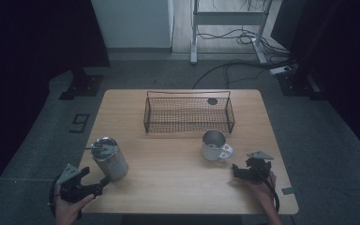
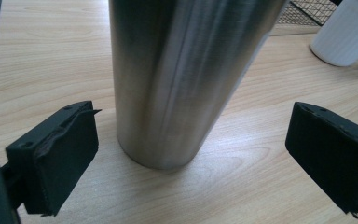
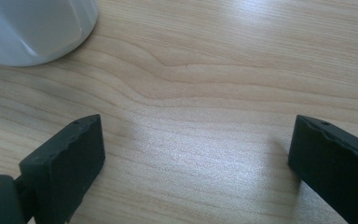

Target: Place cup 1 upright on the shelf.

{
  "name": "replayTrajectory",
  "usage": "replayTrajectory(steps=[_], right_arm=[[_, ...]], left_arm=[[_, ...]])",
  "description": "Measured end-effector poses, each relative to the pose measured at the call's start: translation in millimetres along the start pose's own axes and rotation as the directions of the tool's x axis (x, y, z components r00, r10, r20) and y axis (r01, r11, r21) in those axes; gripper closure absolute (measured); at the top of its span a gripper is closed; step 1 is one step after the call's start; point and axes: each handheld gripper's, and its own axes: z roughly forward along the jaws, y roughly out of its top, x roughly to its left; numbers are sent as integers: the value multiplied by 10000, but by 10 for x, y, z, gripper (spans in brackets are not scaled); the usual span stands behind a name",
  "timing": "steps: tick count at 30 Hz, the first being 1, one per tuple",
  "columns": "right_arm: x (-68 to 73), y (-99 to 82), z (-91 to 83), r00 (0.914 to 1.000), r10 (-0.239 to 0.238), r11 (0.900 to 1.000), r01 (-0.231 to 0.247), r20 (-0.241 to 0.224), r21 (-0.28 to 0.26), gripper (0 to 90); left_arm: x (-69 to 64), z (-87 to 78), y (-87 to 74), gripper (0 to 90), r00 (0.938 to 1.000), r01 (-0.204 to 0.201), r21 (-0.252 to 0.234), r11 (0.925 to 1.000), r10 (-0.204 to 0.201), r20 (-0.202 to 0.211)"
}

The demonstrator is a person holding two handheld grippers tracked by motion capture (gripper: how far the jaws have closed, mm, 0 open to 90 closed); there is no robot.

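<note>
At the lower left of the high view, the tall brushed-steel canister [image 1: 108,159] stands upright on the pale wooden table [image 1: 178,187]. The left gripper [image 2: 191,154] is spread wide, apparently not touching it; the right gripper [image 3: 196,158] is released over bare wood. Centre the jaws, then squeeze evenly.

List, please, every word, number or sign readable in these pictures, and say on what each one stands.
"9": a dark figure on the grey floor, left of the table.
The white mug has red marks near its handle; they are too small and blurred to read.
Steel canister: no text visible.
</note>
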Motion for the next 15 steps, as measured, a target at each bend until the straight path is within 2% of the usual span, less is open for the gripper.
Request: replayTrajectory(steps=[15], right_arm=[[0,0,0,10000,0,10000,0,-2,-2,33]], left_arm=[[9,124,88,10,9999,-121,18,9999,121,36]])
